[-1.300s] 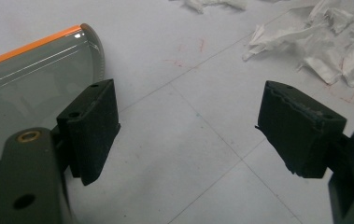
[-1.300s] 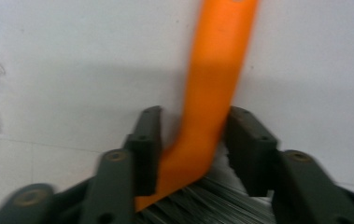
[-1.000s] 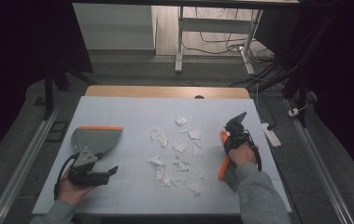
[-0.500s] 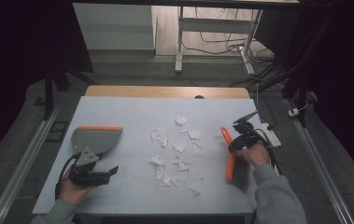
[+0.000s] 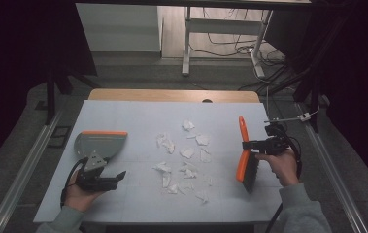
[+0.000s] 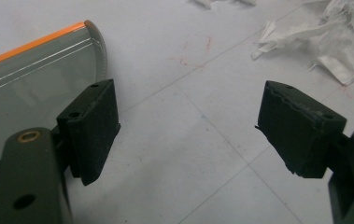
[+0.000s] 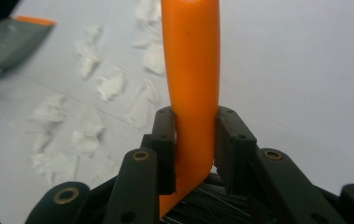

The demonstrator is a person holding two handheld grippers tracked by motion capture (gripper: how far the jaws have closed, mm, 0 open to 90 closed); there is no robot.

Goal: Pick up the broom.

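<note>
An orange-handled brush [image 5: 242, 150] with dark bristles stands on edge at the right of the white table, and my right gripper [image 5: 249, 144] is shut on its handle [image 7: 191, 84]. Scraps of torn white paper [image 5: 184, 158] lie scattered over the middle of the table. A grey dustpan with an orange lip [image 5: 100, 141] lies flat at the left. My left gripper [image 5: 118, 177] rests open just in front of the dustpan [image 6: 30, 79], nothing between its jaws. Paper scraps [image 6: 324, 32] lie beyond its right jaw.
The table [image 5: 138, 114] has a wooden far edge [image 5: 172, 94]. Metal rails [image 5: 21, 170] run along both sides on the floor. A desk frame and cables [image 5: 230, 43] stand beyond the table.
My right gripper moved right and toward the near edge with the brush, which has turned so its handle points away. The left gripper stayed put.
</note>
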